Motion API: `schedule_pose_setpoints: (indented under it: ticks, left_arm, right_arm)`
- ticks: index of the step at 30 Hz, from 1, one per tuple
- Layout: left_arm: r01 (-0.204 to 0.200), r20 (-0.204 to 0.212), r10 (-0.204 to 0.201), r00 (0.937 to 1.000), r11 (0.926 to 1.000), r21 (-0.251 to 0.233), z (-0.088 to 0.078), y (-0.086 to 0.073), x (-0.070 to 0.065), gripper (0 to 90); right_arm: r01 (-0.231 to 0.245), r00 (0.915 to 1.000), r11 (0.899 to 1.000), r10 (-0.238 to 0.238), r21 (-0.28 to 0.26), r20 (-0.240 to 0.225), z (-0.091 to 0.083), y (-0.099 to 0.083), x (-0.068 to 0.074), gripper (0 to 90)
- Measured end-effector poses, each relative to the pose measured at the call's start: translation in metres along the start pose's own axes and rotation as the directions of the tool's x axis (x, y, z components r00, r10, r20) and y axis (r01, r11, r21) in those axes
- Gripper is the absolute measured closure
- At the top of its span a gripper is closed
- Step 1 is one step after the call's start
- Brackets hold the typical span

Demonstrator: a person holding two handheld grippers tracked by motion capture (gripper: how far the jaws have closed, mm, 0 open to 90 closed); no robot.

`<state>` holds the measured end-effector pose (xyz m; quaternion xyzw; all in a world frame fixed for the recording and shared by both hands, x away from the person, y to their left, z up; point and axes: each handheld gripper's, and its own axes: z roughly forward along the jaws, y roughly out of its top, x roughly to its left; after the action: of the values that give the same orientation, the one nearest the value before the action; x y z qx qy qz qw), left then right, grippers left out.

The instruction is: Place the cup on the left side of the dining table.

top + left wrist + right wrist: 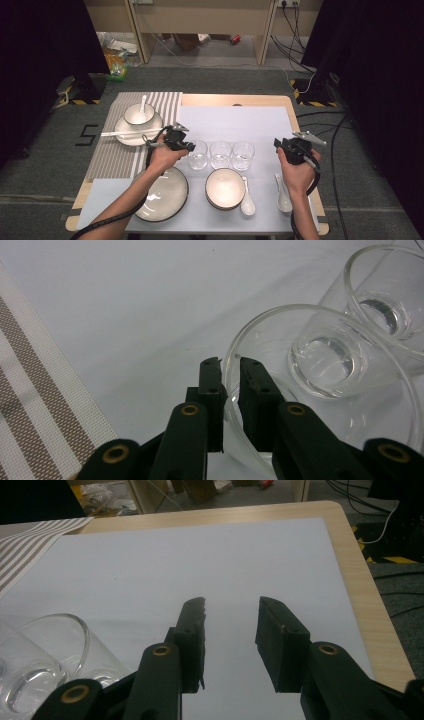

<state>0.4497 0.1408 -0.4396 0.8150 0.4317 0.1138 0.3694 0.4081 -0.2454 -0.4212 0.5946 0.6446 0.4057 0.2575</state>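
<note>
Left gripper: black two-jaw left gripper [229, 362] reaches in over the left end of the glass row; its jaws are clamped on the near rim of the leftmost glass, one jaw inside the wall and one outside.
Held glass: clear round drinking glass [320, 360] stands on the pale blue mat, first from the left in a row of three; the high view shows it just right of the left gripper [189, 148].
Neighbouring glasses: second clear tumbler [385, 295] sits just beside the held one, and a third clear tumbler [243, 155] ends the row on the right.
Right gripper: black two-jaw right gripper [232, 602] hovers over bare mat near the table's right edge, jaws apart with nothing between them; well apart from the glasses in the high view [278, 144].
Surface: pale blue rectangular mat [235, 120] covers most of the light wooden table [235, 99].
Left side: brown-and-white striped cloth placemat [120, 155] carries a white plate with a small bowl and spoon [138, 122].
Near edge: large dark-rimmed white plate [162, 195], small dark-rimmed white bowl [225, 188], and two white ceramic spoons [247, 202] lie in front of the glasses.
</note>
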Motion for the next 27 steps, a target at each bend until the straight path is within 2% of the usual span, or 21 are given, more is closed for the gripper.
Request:
schedule_pose_setpoints:
  ticks: [9,13,17,21,27]
  left_arm:
    - [0.043,0.004,-0.043,0.9991,0.9975,-0.055,-0.008,-0.008,0.006,80.8]
    - [0.048,0.012,-0.047,0.9988,0.9965,-0.068,-0.014,-0.006,0.007,80.9]
    - [0.051,0.003,-0.051,0.9987,0.9946,-0.090,-0.018,-0.005,0.008,81.0]
    - [0.054,0.009,-0.054,0.9985,0.9949,-0.085,-0.022,-0.005,0.011,81.1]
    - [0.064,0.000,-0.064,0.9979,0.9924,-0.105,-0.027,-0.005,0.015,81.2]
  right_arm:
    - [-0.002,1.0000,1.000,0.002,-0.008,0.002,-0.001,0.001,0.000,64.5]
    - [0.004,1.0000,1.000,-0.004,-0.009,0.002,0.000,0.001,0.000,64.5]
    - [0.002,1.0000,1.000,-0.002,-0.010,0.002,-0.001,0.001,0.000,64.6]
    - [0.001,1.0000,1.000,-0.001,-0.010,0.002,-0.001,0.001,0.000,64.6]
    - [0.000,1.0000,1.000,0.000,-0.011,0.005,-0.001,0.001,0.000,64.6]
